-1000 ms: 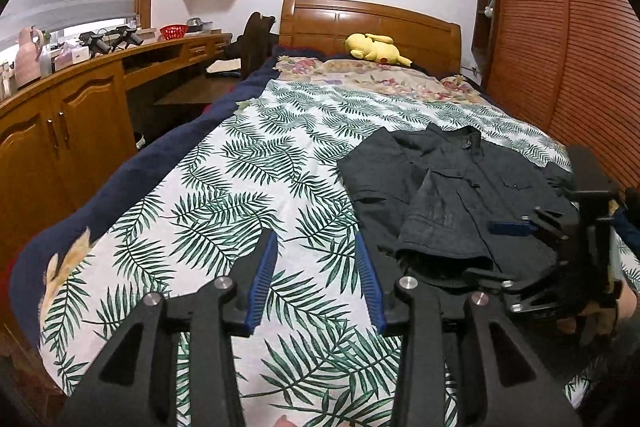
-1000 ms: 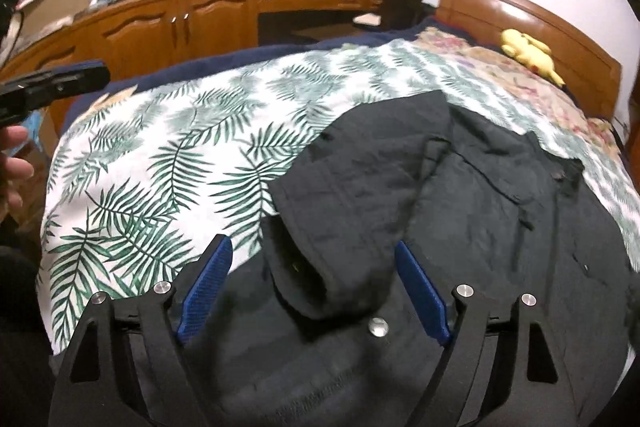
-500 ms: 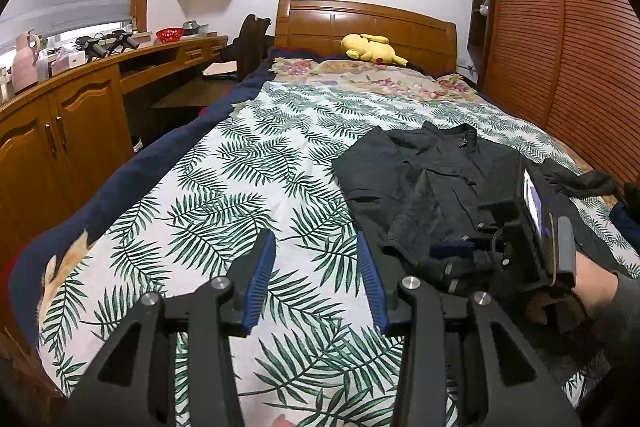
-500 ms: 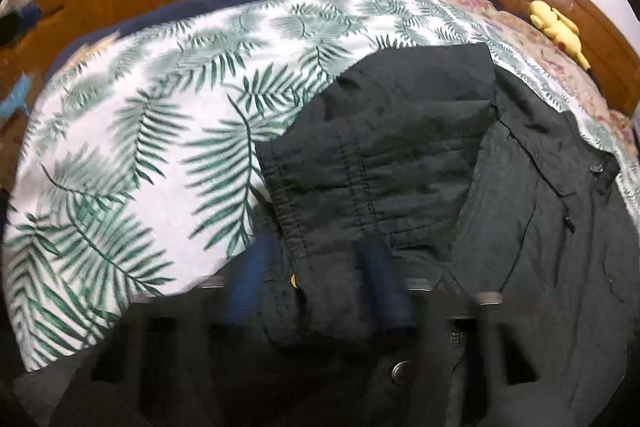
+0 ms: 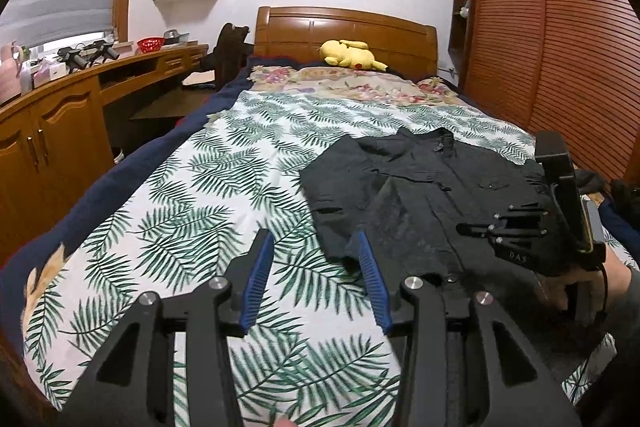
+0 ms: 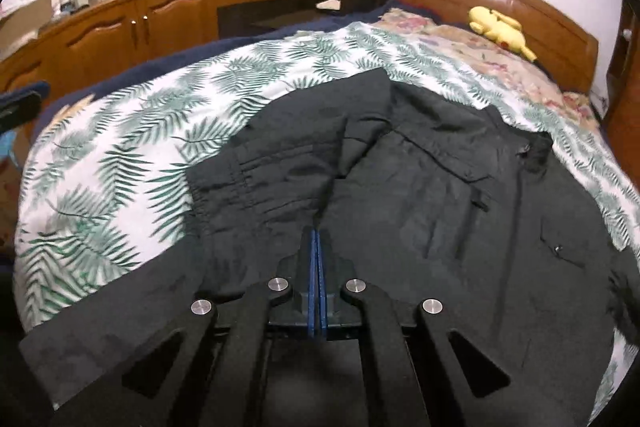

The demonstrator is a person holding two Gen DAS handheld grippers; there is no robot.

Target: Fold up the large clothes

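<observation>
The right gripper is clenched, its blue pads pressed together with a fold of the black jacket seemingly pinched at their tips, at the cuff end of the sleeve that lies folded across the jacket's front. A second ago its jaws stood wide apart over that sleeve; now they have closed on it. From the left wrist view the right gripper hangs over the jacket's near right part, held by a hand.

The left gripper is released, jaws apart and holding nothing, above the leaf-print sheet just left of the jacket's near left corner. It has barely shifted since the earlier frames.

The jacket lies flat on the bed's right half, collar toward the headboard. A red basket sits on the desk; I cannot tell what is in it. A yellow plush rests by the headboard.
</observation>
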